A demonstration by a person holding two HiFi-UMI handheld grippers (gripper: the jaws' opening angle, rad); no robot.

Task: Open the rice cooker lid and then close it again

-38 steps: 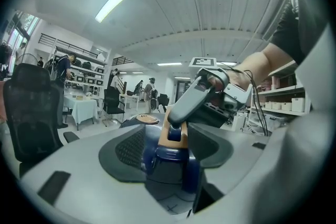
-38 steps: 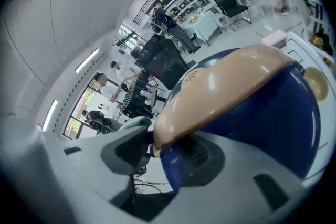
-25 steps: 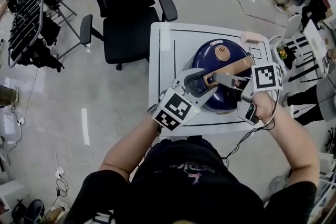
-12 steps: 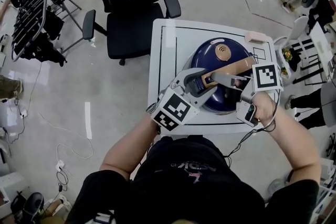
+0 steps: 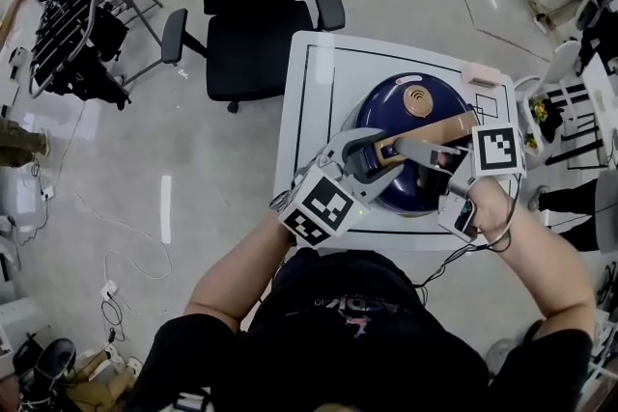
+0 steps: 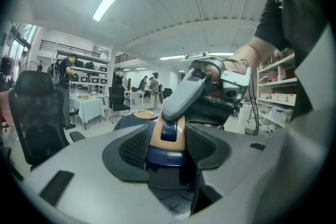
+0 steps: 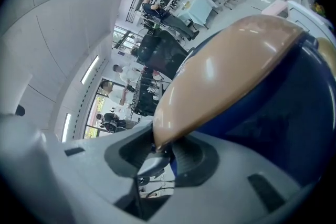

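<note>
Now we see the cooker (image 5: 391,106) sitting shut on the table (image 5: 307,101). Its tan handle (image 5: 439,128) lies across the cooker's top, its long axis slanting from the cooker's near-left edge to its far-right edge. Our left gripper (image 6: 167,145) clasps the handle's near-left end, with its pads (image 6: 137,147) against both sides. Our right gripper (image 7: 163,157) reaches in from the cooker's right. Its jaws have just been closing with that same handle end between them, not yet squeezing it.
</note>
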